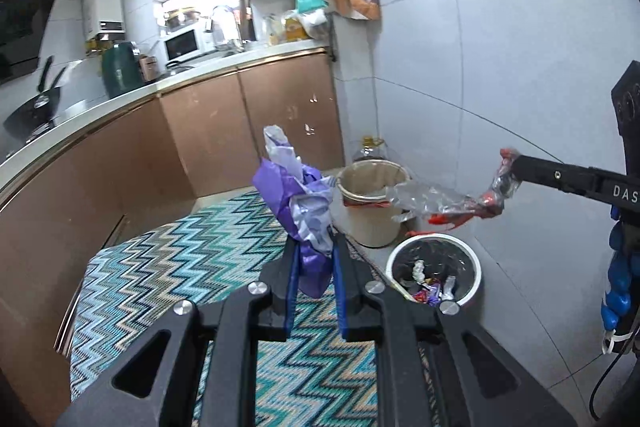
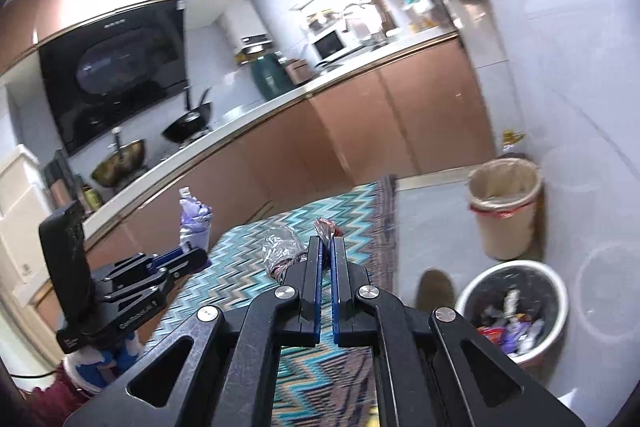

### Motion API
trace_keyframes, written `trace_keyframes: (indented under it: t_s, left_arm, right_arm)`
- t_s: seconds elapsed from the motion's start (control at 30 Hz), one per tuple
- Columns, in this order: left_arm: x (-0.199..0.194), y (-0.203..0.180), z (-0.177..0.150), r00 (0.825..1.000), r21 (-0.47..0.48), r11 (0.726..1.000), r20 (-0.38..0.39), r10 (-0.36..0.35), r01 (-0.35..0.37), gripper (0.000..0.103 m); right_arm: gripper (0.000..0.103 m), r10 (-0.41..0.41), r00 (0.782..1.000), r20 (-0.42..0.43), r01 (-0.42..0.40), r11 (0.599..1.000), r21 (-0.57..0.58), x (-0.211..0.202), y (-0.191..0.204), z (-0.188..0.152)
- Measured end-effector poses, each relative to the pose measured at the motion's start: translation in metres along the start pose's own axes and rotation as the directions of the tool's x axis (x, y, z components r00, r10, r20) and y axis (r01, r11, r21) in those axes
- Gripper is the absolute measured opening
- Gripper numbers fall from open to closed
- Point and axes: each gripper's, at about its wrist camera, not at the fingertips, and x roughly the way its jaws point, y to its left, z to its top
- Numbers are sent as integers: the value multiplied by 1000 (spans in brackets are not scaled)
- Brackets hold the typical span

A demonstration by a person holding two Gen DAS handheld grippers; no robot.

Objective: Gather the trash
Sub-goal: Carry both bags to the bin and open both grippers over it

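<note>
My left gripper (image 1: 314, 241) is shut on a crumpled purple and white wrapper (image 1: 298, 195) and holds it above the zigzag rug; it also shows in the right wrist view (image 2: 191, 249) with the wrapper (image 2: 192, 221). My right gripper (image 2: 328, 239) is shut on a clear plastic wrapper with red print (image 2: 286, 253). In the left wrist view this right gripper (image 1: 510, 173) holds that wrapper (image 1: 436, 201) in the air above the white-rimmed trash bin (image 1: 472, 251), which holds several wrappers. The bin sits at the lower right in the right wrist view (image 2: 560, 287).
A beige bucket with a bag liner (image 1: 370, 223) stands on the floor behind the bin, by the tiled wall (image 1: 500, 67). A zigzag rug (image 1: 180, 267) covers the floor. Brown cabinets (image 1: 240, 131) under a counter run along the left.
</note>
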Motion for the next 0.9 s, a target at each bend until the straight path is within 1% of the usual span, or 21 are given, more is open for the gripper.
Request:
trace_keyframes:
  t_s: [0.13,0.27,0.4,0.53,0.63,0.73,0.77,0.8,0.87,0.9]
  left_arm:
    - [29,-21,12,999,34,999,-27,-38,39,14]
    - [64,-46,21,994,72,993,-69,-86,91,14]
    - [104,-74,27,983,109,983,-123,-137,150,14]
    - [140,-99,30,967,118,971,-173,-184,206,14]
    - [168,-114,31,950,114,960,-215,-228,256,14]
    - [196,-130,32,926,94,948,-261,-272,305,14]
    - [209,-136,32,913,81,941,-284,-294,328,14]
    - [215,-139,31,906,75,938,-295,-303,338,14]
    - [231,-149,29,888,57,931,-326,-324,361,14]
    - [241,-153,28,876,47,926,-344,-337,375,14]
  right_arm:
    - [4,-78,997,20,78,997,-4,1,-20,5]
    - [4,-169,985,32,170,985,-8,5,-43,7]
    - [4,-245,969,26,245,970,12,15,-72,5]
    - [4,-297,955,3,297,954,36,27,-98,3]
    - [4,-334,942,-18,335,941,50,36,-116,0]
    - [4,-364,930,-41,366,929,57,46,-133,-3]
    - [4,-373,926,-46,376,925,56,49,-136,-4]
    - [4,-385,921,-55,388,920,57,53,-142,-5]
    - [4,-403,912,-69,407,912,57,59,-150,-6]
    - [4,-412,908,-77,417,907,58,63,-156,-7]
